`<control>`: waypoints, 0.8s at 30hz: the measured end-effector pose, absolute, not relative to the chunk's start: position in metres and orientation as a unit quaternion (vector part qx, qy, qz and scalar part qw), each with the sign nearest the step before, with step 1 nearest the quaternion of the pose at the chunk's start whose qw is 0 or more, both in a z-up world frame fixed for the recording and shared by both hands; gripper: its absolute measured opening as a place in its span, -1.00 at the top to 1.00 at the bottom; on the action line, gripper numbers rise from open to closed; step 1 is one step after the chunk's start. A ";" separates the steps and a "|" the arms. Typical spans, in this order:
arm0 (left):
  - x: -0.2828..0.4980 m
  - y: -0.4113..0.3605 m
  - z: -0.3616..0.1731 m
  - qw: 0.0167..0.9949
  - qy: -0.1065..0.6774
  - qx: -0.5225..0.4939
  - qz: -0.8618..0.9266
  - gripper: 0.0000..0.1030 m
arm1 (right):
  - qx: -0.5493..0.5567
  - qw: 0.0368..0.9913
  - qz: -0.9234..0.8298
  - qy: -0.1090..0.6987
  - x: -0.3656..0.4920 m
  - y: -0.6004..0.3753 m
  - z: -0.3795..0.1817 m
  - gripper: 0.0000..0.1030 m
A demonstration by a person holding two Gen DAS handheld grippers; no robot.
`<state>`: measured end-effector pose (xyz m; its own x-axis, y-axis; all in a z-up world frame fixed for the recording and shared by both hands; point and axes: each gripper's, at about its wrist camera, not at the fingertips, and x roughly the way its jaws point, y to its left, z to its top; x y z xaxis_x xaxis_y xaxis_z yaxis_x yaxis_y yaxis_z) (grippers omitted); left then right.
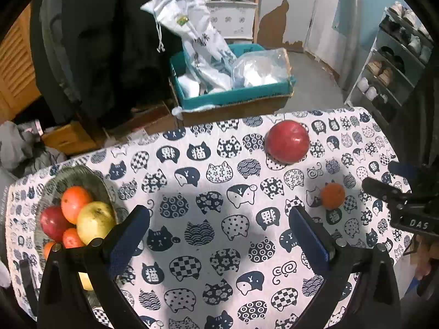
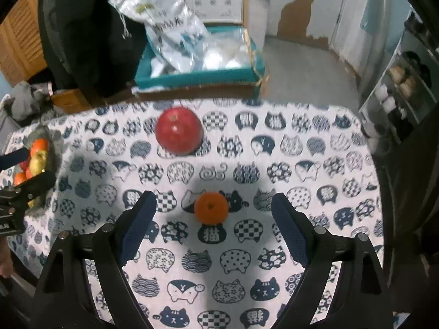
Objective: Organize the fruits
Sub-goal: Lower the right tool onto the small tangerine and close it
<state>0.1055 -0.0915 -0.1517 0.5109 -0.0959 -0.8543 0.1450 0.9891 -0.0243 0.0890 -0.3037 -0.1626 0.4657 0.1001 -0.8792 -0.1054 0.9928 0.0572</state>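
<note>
A small orange (image 2: 211, 207) lies on the cat-print tablecloth (image 2: 274, 150), just ahead of my right gripper (image 2: 214, 205), which is open and empty above it. A big red apple (image 2: 179, 130) sits farther back near the table's far edge. In the left wrist view the orange (image 1: 332, 195) and red apple (image 1: 287, 141) lie to the right. My left gripper (image 1: 219, 219) is open and empty over bare cloth. A grey woven basket (image 1: 74, 175) at the left holds oranges, a red apple and a yellow apple (image 1: 94, 220).
Beyond the table's far edge stands a teal box (image 1: 233, 96) with white plastic bags on a cardboard box. A shoe rack (image 1: 389, 63) stands at the right. Dark clothing hangs at the back left. The basket also shows at the left in the right wrist view (image 2: 55, 139).
</note>
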 end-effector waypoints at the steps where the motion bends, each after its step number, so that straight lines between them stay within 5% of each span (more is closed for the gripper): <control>1: 0.107 -0.092 -0.156 0.867 0.493 0.024 -0.069 -0.98 | -0.002 0.853 0.059 0.519 0.091 -0.303 -0.168 -0.69; 15: 0.123 -0.090 -0.206 0.841 0.536 0.001 -0.070 -0.98 | 0.012 0.815 0.059 0.576 0.110 -0.304 -0.236 -0.58; 20: 0.128 -0.090 -0.215 0.836 0.544 -0.008 -0.067 -0.98 | 0.021 0.807 0.067 0.586 0.113 -0.302 -0.249 -0.36; 24: 0.132 -0.093 -0.218 0.836 0.544 -0.010 -0.071 -0.98 | 0.015 0.803 0.070 0.591 0.115 -0.300 -0.256 0.00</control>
